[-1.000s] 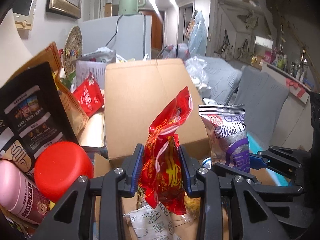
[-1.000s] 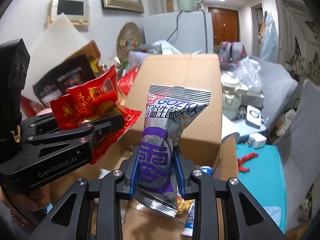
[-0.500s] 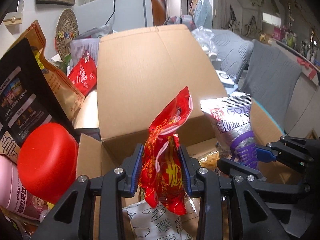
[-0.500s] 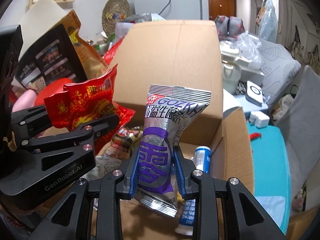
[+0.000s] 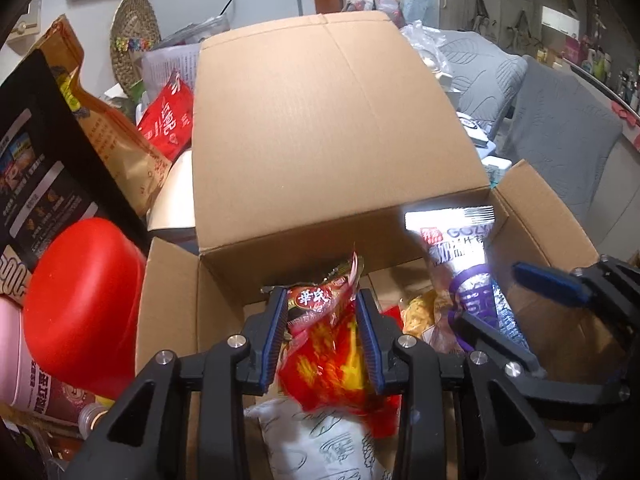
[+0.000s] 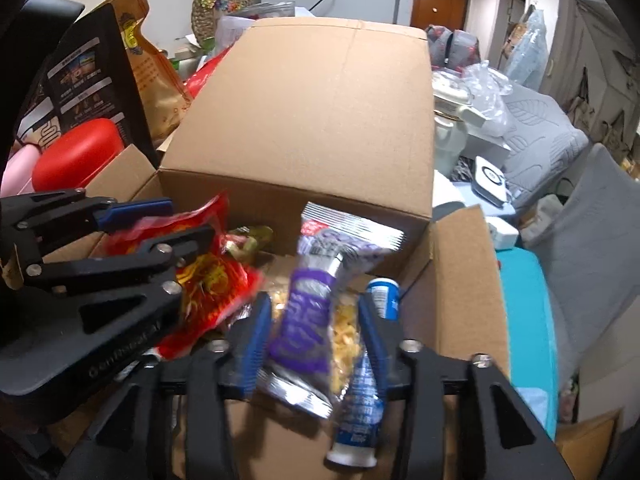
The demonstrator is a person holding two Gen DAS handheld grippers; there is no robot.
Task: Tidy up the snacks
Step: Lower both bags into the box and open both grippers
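Hanging over the open cardboard box (image 5: 332, 128), the left gripper (image 5: 322, 334) has its jaws apart, the red snack bag (image 5: 332, 364) loose between them. At 3 o'clock from it, the right gripper (image 6: 313, 338) is also spread wide; the purple snack bag (image 6: 308, 320) sits tilted and blurred between its fingers, above snacks inside the box.

A crinkled red snack packet (image 5: 332, 356) with gold print sat inside the open cardboard box (image 5: 328, 132), blurred and tilted. To its right a silver-and-purple snack packet (image 6: 316, 312), sealed top edge uppermost and leaning, was also in the box, blurred. A white printed packet (image 5: 320, 444), a clear bag of yellow snacks (image 6: 346, 332) and a blue-and-white tube (image 6: 360, 396) lay on the box floor.
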